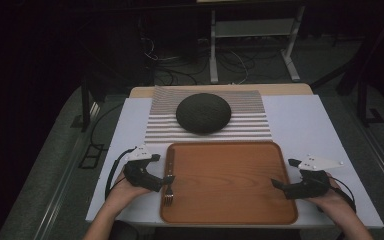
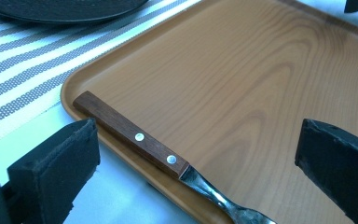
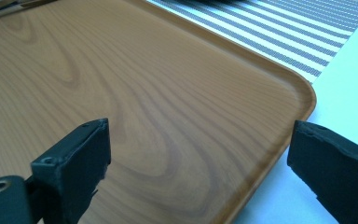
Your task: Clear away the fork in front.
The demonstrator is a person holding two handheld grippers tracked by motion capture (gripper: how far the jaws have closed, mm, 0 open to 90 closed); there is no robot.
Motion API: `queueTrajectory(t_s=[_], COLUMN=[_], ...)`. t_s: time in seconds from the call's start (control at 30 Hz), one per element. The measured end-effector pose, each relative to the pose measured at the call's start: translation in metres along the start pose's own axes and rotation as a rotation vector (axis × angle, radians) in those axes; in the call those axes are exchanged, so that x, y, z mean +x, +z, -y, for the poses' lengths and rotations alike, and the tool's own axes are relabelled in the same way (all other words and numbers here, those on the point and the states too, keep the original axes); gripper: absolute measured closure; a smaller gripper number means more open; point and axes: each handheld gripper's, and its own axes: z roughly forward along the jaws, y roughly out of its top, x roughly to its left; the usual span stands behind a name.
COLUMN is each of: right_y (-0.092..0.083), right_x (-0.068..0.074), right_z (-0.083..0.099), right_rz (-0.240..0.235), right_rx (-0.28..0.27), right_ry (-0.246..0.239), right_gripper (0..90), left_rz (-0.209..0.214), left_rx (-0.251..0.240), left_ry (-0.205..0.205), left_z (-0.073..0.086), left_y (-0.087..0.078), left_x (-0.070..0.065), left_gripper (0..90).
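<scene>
A fork with a riveted wooden handle and steel neck lies along the left rim of a wooden tray. My left gripper is open wide, its jaws either side of the fork without touching it. In the high view the fork lies on the tray's left edge, tines toward the person, beside the left gripper. My right gripper is open at the tray's right edge. In its own view the right gripper straddles the tray's rounded corner, holding nothing.
A dark round dome-shaped dish rests on a striped mat behind the tray, on a white tabletop. Beyond the table are cables and a metal frame on the floor.
</scene>
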Motion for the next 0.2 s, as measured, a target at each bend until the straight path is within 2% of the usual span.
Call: queueTrajectory(t_s=[0.2], right_y=[-0.0001], right_x=[0.0002], right_z=[-0.0001], right_rz=[0.0], right_rx=[-0.001], right_ry=[-0.003], right_gripper=[6.4], left_rz=[0.0], left_rx=[-0.011], left_ry=[0.015], left_z=[-0.0012], left_y=[0.0], left_x=[-0.0011], left_gripper=[0.0])
